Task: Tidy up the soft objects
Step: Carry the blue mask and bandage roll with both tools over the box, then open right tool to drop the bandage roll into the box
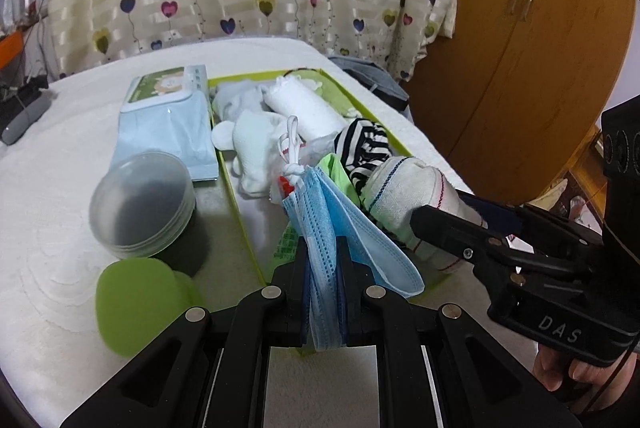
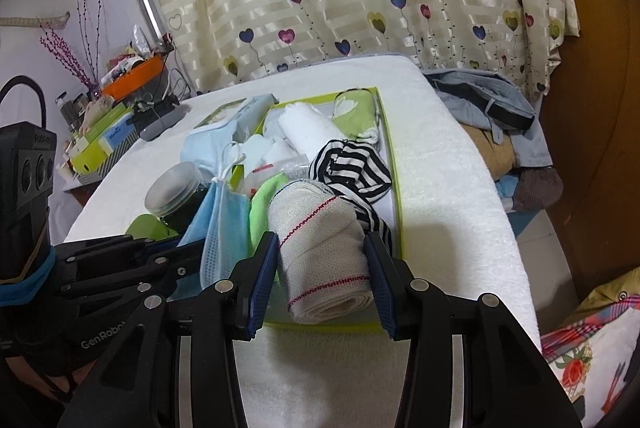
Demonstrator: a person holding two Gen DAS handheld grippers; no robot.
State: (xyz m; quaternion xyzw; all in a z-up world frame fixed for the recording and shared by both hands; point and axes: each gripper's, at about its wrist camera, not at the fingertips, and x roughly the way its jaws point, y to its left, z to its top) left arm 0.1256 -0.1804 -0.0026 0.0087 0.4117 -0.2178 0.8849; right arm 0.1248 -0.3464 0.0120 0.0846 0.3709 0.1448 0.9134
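My left gripper (image 1: 323, 248) is shut on a stack of blue face masks (image 1: 340, 224) and holds them over the near end of a green tray (image 1: 236, 204). The masks also show in the right wrist view (image 2: 224, 228). My right gripper (image 2: 322, 252) is shut on a rolled white towel (image 2: 320, 252) with red stitching, at the tray's near edge (image 2: 396, 188); the towel also shows in the left wrist view (image 1: 404, 188). The tray holds a striped black-and-white cloth (image 2: 352, 168), a white roll (image 2: 308, 128), white socks (image 1: 256, 152) and a green cloth (image 2: 260, 204).
Left of the tray on the white bed cover stand a clear lidded jar (image 1: 144, 204), a pack of wipes (image 1: 168, 120) and green round pads (image 1: 136, 304). Folded clothes (image 2: 492, 116) lie at the right. A cluttered side table (image 2: 112, 100) stands far left.
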